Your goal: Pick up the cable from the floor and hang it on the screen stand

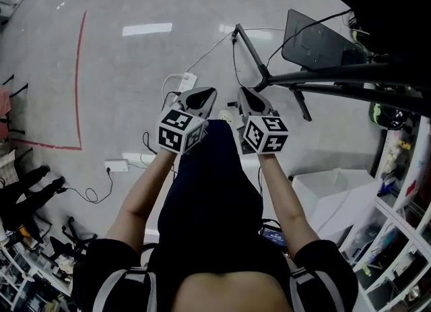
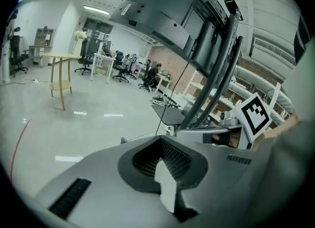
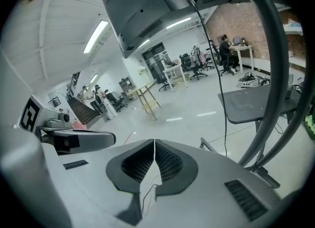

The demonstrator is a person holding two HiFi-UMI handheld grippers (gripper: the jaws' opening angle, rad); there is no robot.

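Red tape line (image 1: 82, 68) at the far left of the glossy grey floor (image 1: 135, 61), not part of the job. Next to the right, a white adapter (image 1: 116, 166) with a thin black lead (image 1: 91, 196) curling beside it, well apart from both tools. Further right and ahead, a white power strip (image 1: 186, 83) lying flat, joined to the cable (image 1: 214, 48), which runs over the floor toward the foot of the stand. Seems to be the one to lift; not yet touched by anything. On the near side of the strip, the left gripper (image 1: 205, 95), clenched with nothing between the jaws. Beside it, the right gripper (image 1: 244, 95), pressed closed too and also empty, tilted down to the floor like its neighbour. At the right, the screen stand (image 1: 250, 51), with dark legs spread on the floor and the screen high above in both gripper views.

Looks like the reaching step. To do it well:
- Spread the jaws before arriving at the floor, not after.
- Come on the cable from above, across its line, at a free stretch away from the strip.
- Close only when the wire sits deep between the pads.
- Lift slowly, so as not to drag the strip along.
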